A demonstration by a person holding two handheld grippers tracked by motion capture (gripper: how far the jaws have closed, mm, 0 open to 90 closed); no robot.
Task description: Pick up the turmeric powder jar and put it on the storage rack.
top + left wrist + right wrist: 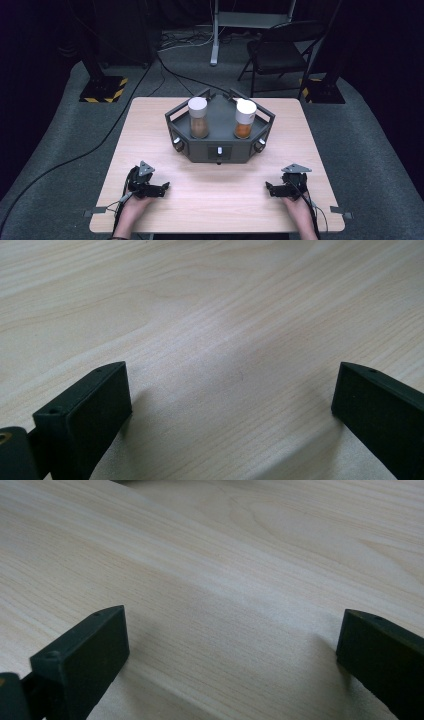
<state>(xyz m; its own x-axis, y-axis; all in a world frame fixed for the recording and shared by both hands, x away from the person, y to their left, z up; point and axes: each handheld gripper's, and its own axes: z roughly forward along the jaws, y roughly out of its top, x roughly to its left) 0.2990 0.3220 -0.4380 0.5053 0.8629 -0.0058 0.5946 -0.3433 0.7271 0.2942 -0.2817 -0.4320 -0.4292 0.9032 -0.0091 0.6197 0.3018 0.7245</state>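
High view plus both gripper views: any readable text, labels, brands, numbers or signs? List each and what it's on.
None can be read.
Left jar: white lid, brown contents, no label visible.
Right jar: white lid, orange-brown contents, no label visible.
Dark tray: knobs on the front wall, any marks too small to tell.
Yellow-black hazard stripes on the stand base: a marking, no words.
Table: bare wood grain in both gripper views, no text.

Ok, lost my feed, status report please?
Left gripper and right gripper open, resting on table. Two jars upright in grey tray, untouched. Nothing between.
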